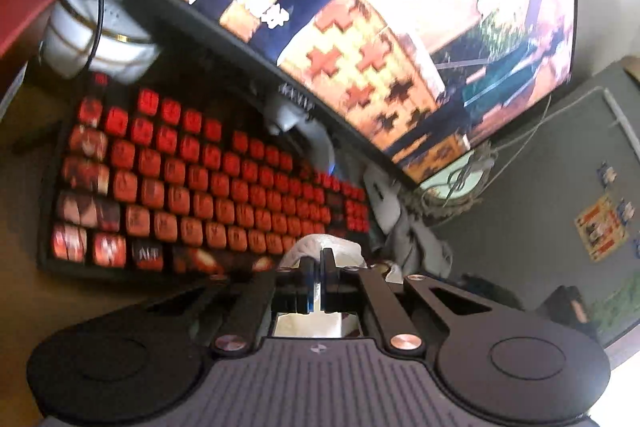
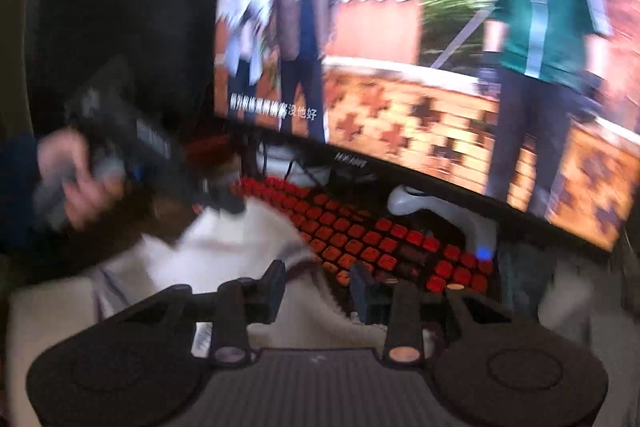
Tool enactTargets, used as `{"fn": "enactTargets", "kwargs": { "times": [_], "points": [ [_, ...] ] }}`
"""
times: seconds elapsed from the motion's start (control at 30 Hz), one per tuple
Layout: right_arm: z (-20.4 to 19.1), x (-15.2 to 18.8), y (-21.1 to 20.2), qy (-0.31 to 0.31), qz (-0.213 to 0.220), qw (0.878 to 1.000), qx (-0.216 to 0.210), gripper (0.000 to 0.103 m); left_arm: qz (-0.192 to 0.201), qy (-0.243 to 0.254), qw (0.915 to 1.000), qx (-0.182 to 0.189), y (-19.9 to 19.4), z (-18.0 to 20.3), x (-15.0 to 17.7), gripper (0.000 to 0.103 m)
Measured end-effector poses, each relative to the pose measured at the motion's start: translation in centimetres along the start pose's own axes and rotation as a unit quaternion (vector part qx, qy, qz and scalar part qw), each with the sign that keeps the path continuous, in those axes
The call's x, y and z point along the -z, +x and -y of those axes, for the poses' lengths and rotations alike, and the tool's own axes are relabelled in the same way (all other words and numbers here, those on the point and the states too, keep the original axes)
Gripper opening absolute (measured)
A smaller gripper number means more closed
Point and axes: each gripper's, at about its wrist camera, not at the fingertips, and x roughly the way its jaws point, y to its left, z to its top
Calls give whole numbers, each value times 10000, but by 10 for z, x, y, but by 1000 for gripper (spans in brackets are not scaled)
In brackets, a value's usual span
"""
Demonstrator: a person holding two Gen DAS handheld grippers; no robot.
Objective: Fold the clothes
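- White garment (image 2: 224, 259): pale cloth with thin stripes at one edge, draped over the near left end of the keyboard in the right wrist view; one corner lifted toward 10 o'clock.
- Left gripper (image 1: 318, 263): fingers pressed nearly together, pinching a fold of the white garment (image 1: 320, 247) that bunches just past the tips. In the right wrist view the same tool (image 2: 132, 131) shows at 9 o'clock, held by a hand (image 2: 76, 179) with a dark sleeve; heavily blurred.
- Right gripper (image 2: 318, 279): fingers spread wide, nothing between them; garment edge lies below and just beside the left finger.
- Keyboard (image 1: 208, 187): black case, red-orange backlit keys, on the table; legends too blurred to read.
- Monitor (image 2: 400, 47): large, curved, at 12 o'clock behind the keyboard; plays video of standing figures by a cross-patterned wall. White subtitle ends in "没他好"; the rest smeared. Bezel logo unreadable.
- White stand (image 2: 460, 215) under the monitor, small blue light at its base.
- White pot (image 1: 100, 35) at 10 o'clock, left wrist view, dark cable across it.
- Stickers (image 1: 600, 227) on the grey surface at 3 o'clock; print illegible.
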Motion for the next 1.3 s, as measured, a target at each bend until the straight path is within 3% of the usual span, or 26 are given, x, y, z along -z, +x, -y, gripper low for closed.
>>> {"fn": "enactTargets", "kwargs": {
  "times": [0.17, 0.27, 0.3, 0.33, 0.4, 0.47, 0.6, 0.67, 0.73, 0.83, 0.87, 0.9, 0.93, 1.0, 1.03, 1.1, 1.27, 1.3],
  "points": [
    [0, -18, 38, -189, -20, 9990, -406, 34, -196, -37, 9998, 94, 2, -8, -13, 2],
    [0, -29, 61, -299, -30, 9974, -650, 33, -276, -616, 9969, 402, 2, -22, -21, 2],
    [-3, -31, 67, -504, -141, 9961, -713, 28, -314, -917, 9936, 586, 3, -29, -23, 2],
    [-8, -31, 73, -728, -225, 9952, -618, 10, -308, -1222, 9893, 737, 4, -36, -25, 2],
    [-9, -32, 78, -853, -298, 9945, -534, 7, -284, -1682, 9809, 933, 7, -48, -26, 2],
    [-3, -35, 79, -618, -266, 9960, -588, 7, -214, -1725, 9807, 898, 6, -51, -26, 2],
    [10, -40, 79, -146, -202, 9973, -696, 7, -132, -1086, 9907, 813, -1, -37, -23, 13],
    [16, -42, 79, 90, -170, 9970, -750, 7, -69, -516, 9966, 641, -2, -22, -23, 31],
    [22, -45, 80, 326, -138, 9961, -803, 7, 27, 185, 9994, 305, -2, -4, -23, 31],
    [32, -48, 80, 680, -89, 9937, -881, 7, 63, 833, 9965, -102, 4, 9, -21, 31],
    [35, -50, 80, 797, -73, 9927, -907, 7, 37, 941, 9955, -145, 8, 12, -21, 28],
    [38, -48, 79, 869, -91, 9919, -924, 7, 28, 989, 9949, -185, 10, 13, -20, 18],
    [41, -47, 78, 939, -110, 9911, -940, 7, 28, 920, 9954, -271, 12, 13, -21, 3],
    [46, -44, 75, 1077, -149, 9893, -972, 11, 97, 276, 9994, -167, 11, -1, -28, 2],
    [49, -43, 73, 1146, -168, 9883, -988, 18, 138, -183, 9997, 25, 8, -13, -33, 2],
    [55, -40, 70, 1283, -207, 9863, -1020, 26, 308, -810, 9959, 261, 1, -31, -40, 2],
    [70, -33, 63, 1627, -304, 9801, -1098, 31, 326, -1039, 9935, 345, 1, -43, -46, 2],
    [71, -28, 70, 1847, -480, 9741, -1214, 31, 290, -1086, 9930, 375, 2, -44, -46, 2]
  ]
}}
